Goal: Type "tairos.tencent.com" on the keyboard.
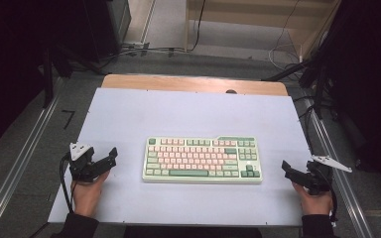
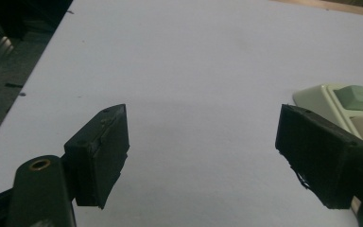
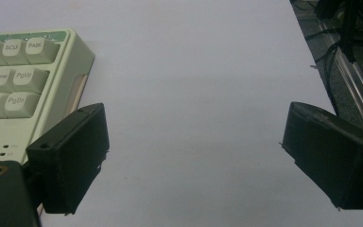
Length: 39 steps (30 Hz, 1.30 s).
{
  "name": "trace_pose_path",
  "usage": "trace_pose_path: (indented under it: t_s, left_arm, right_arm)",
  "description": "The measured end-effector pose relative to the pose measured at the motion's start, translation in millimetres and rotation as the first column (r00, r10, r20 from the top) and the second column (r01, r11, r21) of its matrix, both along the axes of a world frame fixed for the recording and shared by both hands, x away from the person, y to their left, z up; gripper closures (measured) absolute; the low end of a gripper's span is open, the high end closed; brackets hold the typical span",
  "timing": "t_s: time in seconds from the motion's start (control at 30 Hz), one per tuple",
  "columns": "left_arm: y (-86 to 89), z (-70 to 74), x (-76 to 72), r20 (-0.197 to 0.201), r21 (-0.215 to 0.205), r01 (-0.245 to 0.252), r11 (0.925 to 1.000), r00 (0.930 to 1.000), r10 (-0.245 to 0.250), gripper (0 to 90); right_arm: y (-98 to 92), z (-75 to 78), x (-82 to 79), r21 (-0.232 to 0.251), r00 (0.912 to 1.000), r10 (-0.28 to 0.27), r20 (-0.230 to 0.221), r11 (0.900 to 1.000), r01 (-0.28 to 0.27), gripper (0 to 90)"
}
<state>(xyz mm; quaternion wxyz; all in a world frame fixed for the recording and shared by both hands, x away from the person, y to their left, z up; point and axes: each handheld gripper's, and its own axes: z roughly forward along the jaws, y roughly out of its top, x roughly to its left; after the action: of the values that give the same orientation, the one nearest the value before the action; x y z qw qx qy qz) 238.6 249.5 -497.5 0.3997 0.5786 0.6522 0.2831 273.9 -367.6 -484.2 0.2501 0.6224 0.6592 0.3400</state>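
Note:
A pale green keyboard [image 1: 202,159] with pink and cream keys lies flat in the middle of the white tabletop [image 1: 188,114]. My left gripper [image 1: 110,155] rests on the table to the keyboard's left, held by a hand, its jaws open with nothing between them. In the left gripper view the gripper [image 2: 203,156] frames bare white table, with the keyboard's corner [image 2: 345,106] behind the right jaw. My right gripper [image 1: 287,169] sits to the keyboard's right, open and empty. In the right gripper view the gripper [image 3: 194,161] points past the keyboard's right end [image 3: 33,80].
The white sheet covers a wooden table whose far edge [image 1: 193,83] shows at the back. Metal rails [image 1: 20,163] run along both sides on the grey floor. Cables and dark stands [image 1: 322,74] crowd the far right; a dark cabinet stands at the far left.

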Motion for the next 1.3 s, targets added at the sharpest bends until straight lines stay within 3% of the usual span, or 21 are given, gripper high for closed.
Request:
trace_pose_path:
  t_s: [0.23,0.47,0.63,0.87,1.2,1.3]
  left_arm:
    - [-2.5,1.0,-0.6,0.014,-0.028,0.039,0.9988,0.9991,-0.039,15.2]
    - [-8.3,5.5,-1.3,0.023,-0.022,0.076,0.9968,0.9969,-0.076,8.6]
    - [-17.4,7.3,-1.0,0.025,0.003,0.087,0.9962,0.9959,-0.087,9.0]
    - [-23.7,7.1,0.1,0.021,-0.010,0.091,0.9958,0.9957,-0.091,11.2]
    - [-43.1,13.7,0.3,0.051,-0.011,0.142,0.9898,0.9886,-0.141,12.6]
    - [-53.8,15.8,0.9,0.059,0.002,0.172,0.9852,0.9834,-0.171,12.6]
  right_arm:
    - [1.9,-0.7,0.6,-0.006,1.0000,0.008,-0.004,1.000,-0.008,6.1]
    - [4.3,0.3,-0.1,-0.003,0.9999,0.017,-0.002,1.000,-0.017,6.1]
    - [9.5,0.8,-1.2,-0.004,0.9994,0.036,-0.004,0.999,-0.036,6.1]
    - [14.9,0.5,-0.8,-0.010,0.9986,0.054,-0.003,0.999,-0.054,6.1]
    - [21.7,-0.3,-0.3,-0.016,0.9972,0.073,-0.011,0.997,-0.074,6.1]
    - [22.9,0.2,-0.2,-0.017,0.9969,0.078,-0.006,0.997,-0.078,6.1]
